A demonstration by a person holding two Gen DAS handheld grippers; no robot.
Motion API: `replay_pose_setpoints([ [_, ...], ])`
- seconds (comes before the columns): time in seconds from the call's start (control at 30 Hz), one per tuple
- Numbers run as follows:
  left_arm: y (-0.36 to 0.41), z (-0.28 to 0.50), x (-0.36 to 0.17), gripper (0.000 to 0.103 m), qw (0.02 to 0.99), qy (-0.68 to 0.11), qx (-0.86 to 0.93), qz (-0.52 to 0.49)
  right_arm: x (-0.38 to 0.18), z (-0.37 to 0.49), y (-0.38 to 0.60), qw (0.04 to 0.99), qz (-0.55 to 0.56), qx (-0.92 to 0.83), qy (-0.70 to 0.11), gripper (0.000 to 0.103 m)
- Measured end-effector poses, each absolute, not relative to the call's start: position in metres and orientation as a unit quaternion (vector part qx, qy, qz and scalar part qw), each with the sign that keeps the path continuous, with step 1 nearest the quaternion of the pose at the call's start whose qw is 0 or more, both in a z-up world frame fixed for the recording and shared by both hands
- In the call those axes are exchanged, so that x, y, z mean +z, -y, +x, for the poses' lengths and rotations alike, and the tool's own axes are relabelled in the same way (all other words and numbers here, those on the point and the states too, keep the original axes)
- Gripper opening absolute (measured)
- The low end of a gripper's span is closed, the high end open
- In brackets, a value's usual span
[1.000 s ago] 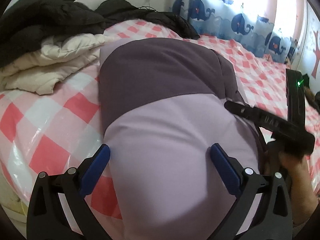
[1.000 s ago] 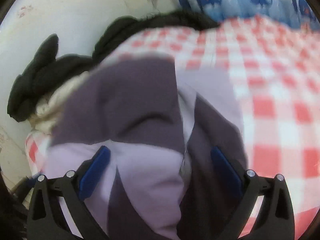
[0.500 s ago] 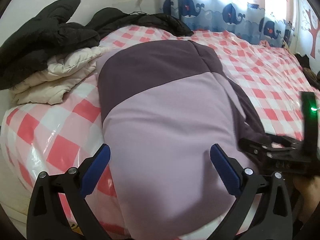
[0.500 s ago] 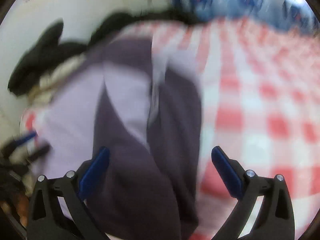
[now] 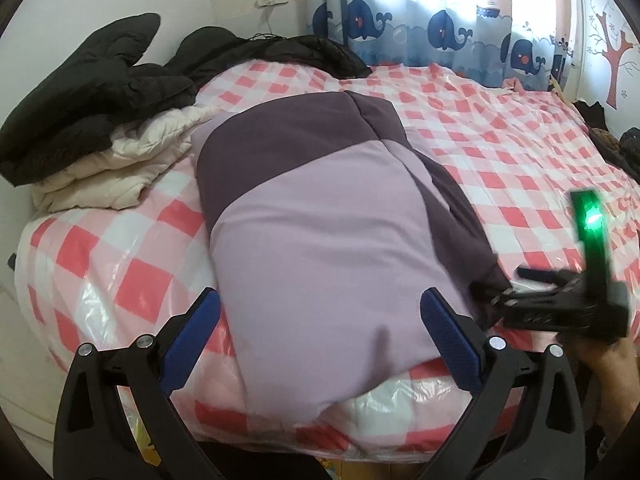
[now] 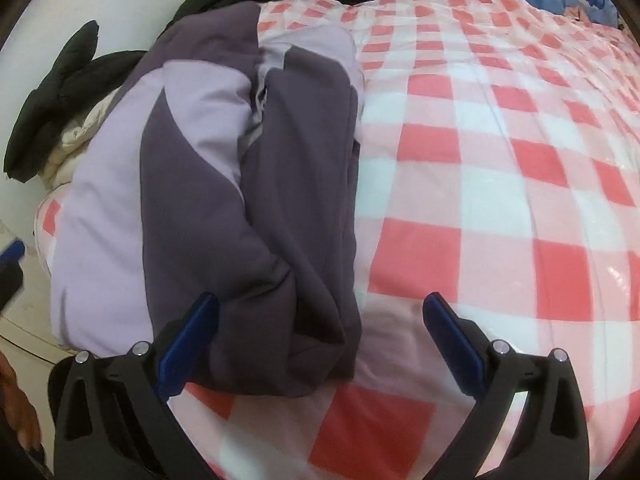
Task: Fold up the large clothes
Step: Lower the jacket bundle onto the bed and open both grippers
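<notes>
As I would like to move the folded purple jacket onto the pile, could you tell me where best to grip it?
Take the purple jacket by its thick dark folded end nearest the right gripper, coming from the bed's near edge; the layers bunch there into a graspable roll.

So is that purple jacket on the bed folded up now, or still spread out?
Folded. The purple jacket lies as a compact bundle on the checked bed cover, its layers doubled over; neither open gripper touches it.
</notes>
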State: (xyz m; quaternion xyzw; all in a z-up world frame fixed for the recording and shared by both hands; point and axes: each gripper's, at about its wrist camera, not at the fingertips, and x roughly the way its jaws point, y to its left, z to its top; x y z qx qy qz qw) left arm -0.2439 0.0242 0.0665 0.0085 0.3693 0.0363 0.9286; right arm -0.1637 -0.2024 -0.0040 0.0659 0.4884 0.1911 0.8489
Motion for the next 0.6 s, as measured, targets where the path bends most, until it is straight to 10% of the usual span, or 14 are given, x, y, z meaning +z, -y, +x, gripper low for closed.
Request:
replay_pose_setpoints([
  [0.17,-0.034,-0.247,0.062,0.096,0.92,-0.39,0.035,-0.016,0.036,-0.199,0.202,0.899,0.027,0.167,-0.404,0.097],
  [0.3,-0.045,-0.241,0.049,0.096,0.899,-0.434,0.033,-0.05,-0.017,-0.176,0.19,0.843,0.031,0.19,-0.503,0.097],
  [0.6,-0.056,-0.248,0.036,0.096,0.879,-0.469,0.044,-0.082,0.049,-0.235,0.182,0.855,-0.006,0.147,-0.497,0.097],
])
